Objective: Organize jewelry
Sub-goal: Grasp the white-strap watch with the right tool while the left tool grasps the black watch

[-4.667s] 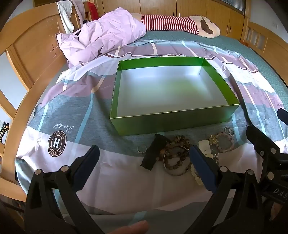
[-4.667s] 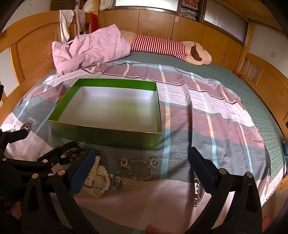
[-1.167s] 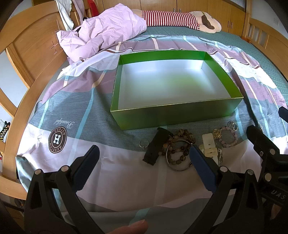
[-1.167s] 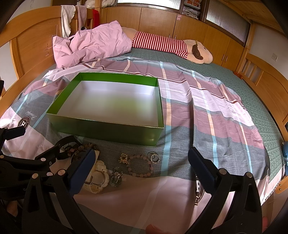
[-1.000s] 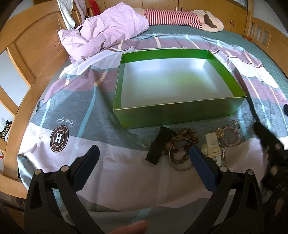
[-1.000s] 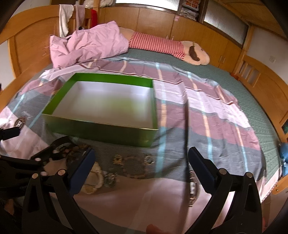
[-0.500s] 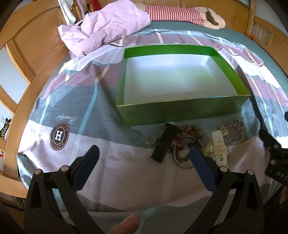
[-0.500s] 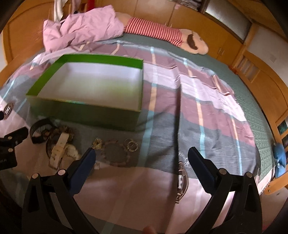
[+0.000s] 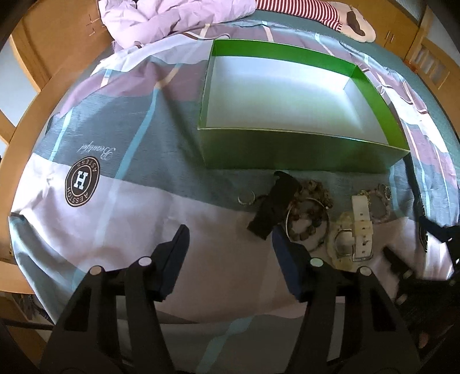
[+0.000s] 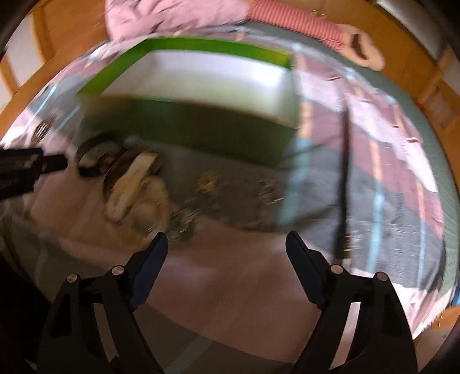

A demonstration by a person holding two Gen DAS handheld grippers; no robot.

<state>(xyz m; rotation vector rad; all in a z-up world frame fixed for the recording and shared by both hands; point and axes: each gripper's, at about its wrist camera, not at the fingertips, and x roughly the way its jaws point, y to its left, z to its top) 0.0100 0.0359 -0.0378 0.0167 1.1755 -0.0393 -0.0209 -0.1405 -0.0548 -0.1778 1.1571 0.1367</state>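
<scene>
An empty green box [image 9: 299,152] with a white inside sits on the bed. In front of it lies a row of jewelry: a small ring [image 9: 246,198], a black band [image 9: 273,210], a brown bead bracelet [image 9: 309,213], a white watch [image 9: 360,227] and a pink bead bracelet [image 9: 376,201]. My left gripper [image 9: 228,253] is open and empty, just short of the black band. My right gripper [image 10: 227,256] is open and empty above the bedsheet, near the blurred white watch [image 10: 135,184] and the pink bracelet [image 10: 230,192]. The box [image 10: 187,126] is behind them.
A rumpled lilac duvet [image 9: 172,17] and a striped plush toy [image 9: 316,11] lie at the head of the bed. A wooden bed frame [image 9: 34,51] runs along the left. The right wrist view is motion-blurred.
Both grippers have moved down and forward toward the jewelry row. The right gripper moved fast, and its view has swung left and blurred. Nothing was picked up.
</scene>
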